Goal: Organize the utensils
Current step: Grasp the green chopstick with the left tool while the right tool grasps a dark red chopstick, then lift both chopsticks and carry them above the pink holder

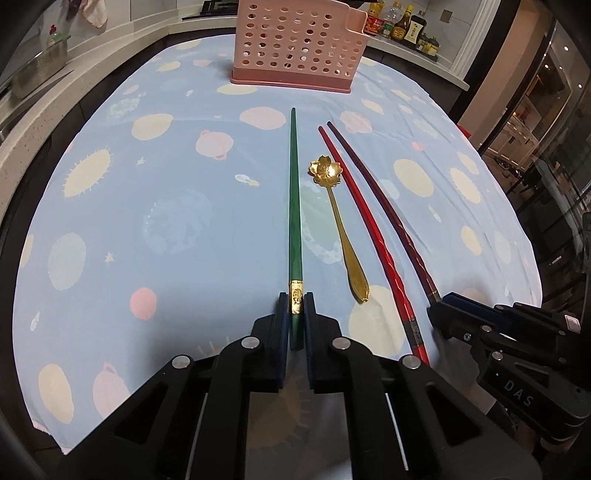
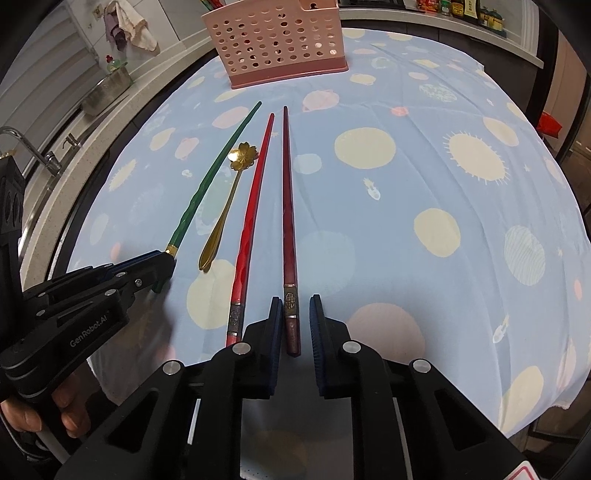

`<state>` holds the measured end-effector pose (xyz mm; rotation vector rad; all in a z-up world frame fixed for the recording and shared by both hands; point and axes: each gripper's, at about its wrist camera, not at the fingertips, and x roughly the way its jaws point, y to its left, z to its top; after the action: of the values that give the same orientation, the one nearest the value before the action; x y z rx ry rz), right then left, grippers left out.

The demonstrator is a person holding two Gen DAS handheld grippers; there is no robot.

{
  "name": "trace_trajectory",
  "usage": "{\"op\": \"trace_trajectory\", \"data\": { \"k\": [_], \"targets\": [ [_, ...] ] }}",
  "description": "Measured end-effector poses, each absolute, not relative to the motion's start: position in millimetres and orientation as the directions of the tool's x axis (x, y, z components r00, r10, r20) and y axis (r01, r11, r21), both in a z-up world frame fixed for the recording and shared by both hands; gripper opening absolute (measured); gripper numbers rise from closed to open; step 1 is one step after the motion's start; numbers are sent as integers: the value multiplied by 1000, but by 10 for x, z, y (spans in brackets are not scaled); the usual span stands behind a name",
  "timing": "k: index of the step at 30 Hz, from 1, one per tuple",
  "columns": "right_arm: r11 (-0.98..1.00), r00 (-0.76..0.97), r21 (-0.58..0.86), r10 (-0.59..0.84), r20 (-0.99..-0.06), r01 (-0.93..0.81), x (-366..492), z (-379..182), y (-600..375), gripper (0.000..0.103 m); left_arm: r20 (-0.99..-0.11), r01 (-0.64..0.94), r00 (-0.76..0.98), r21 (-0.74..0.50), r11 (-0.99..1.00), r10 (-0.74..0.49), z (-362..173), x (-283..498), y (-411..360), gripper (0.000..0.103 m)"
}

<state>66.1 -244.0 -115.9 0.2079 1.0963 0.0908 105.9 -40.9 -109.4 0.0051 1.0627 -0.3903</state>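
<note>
Four utensils lie side by side on the blue patterned cloth (image 1: 166, 177). My left gripper (image 1: 296, 306) (image 2: 166, 262) is shut on the thick gold-banded end of the green chopstick (image 1: 294, 203) (image 2: 207, 184). To its right lie a gold flower spoon (image 1: 341, 229) (image 2: 225, 206) and a red chopstick (image 1: 365, 229) (image 2: 255, 199). My right gripper (image 2: 295, 314) (image 1: 437, 308) straddles the thick end of the dark maroon chopstick (image 2: 287, 206) (image 1: 384, 206). Its jaws stand narrowly open, with a gap beside the right pad. A pink perforated holder (image 1: 295, 48) (image 2: 277, 40) stands upright at the far edge.
Sauce bottles (image 1: 402, 26) line the counter behind the holder. At the left are a sink faucet (image 2: 33, 147) and a metal basket (image 2: 107, 88). A person's hand (image 2: 70, 413) holds the left gripper. The cloth's right half (image 2: 443, 184) holds no utensils.
</note>
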Motion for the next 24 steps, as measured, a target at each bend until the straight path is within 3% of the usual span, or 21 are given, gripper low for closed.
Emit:
{"op": "trace_trajectory", "data": {
  "k": [4,24],
  "targets": [
    [976,456,214,177,-872,31,659,-1161,-2443,8,-848,311,424,-193,930,-318,-1092,1054,-394,7],
    [964,590,264,201,-782,22,632,-579,-2566,7,-765,296,540,-218,930,-351,-466,1016,-284,7]
  ]
}}
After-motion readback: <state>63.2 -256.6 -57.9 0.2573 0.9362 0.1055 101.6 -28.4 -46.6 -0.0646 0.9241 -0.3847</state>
